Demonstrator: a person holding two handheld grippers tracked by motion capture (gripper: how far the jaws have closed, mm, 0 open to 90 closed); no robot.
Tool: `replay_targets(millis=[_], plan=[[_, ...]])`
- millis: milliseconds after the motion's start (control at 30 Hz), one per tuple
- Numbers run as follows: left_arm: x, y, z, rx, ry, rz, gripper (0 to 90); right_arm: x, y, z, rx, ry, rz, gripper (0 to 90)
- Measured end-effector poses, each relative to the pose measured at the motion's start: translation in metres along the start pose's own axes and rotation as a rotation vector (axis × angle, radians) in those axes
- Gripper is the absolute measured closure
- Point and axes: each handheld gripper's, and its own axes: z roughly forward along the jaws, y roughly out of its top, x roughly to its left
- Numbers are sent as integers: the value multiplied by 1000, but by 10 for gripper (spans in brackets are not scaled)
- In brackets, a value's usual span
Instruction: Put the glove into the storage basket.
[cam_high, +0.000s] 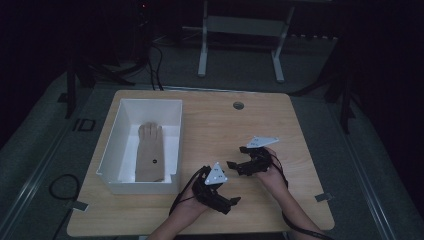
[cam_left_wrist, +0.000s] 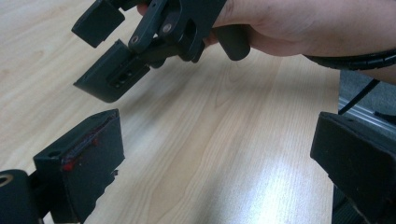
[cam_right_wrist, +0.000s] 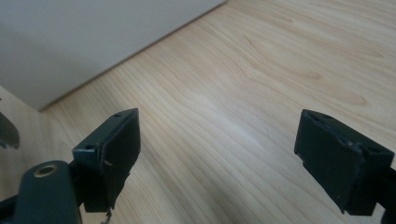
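A tan glove (cam_high: 150, 150) lies flat inside a white box (cam_high: 112, 150) on the left part of the wooden table (cam_high: 220, 125). Near the table's front edge, a hand holds my left gripper (cam_high: 231, 204), (cam_left_wrist: 219, 163) open over bare wood, with nothing between its jaws. Just beyond it to the right, my right gripper (cam_high: 237, 157), (cam_right_wrist: 224, 154) also stands open and empty, pointing left toward the box. The left gripper view catches the right gripper (cam_left_wrist: 109, 51) close ahead, gripped by a hand (cam_left_wrist: 299, 23).
The box's white wall (cam_right_wrist: 93, 37) rises at the top left of the right gripper view. A round cable hole (cam_high: 238, 105) sits near the table's far edge. Beyond the table stands a white frame (cam_high: 240, 40) on dark floor.
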Motion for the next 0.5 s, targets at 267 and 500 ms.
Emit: replay_targets(millis=[267,500], plan=[[-1,-18,15,26,-49,-3,31,-5,-19,1,15,-14,9,144],[-1,-29,20,31,-38,11,31,-4,-32,1,22,-29,-26,145]])
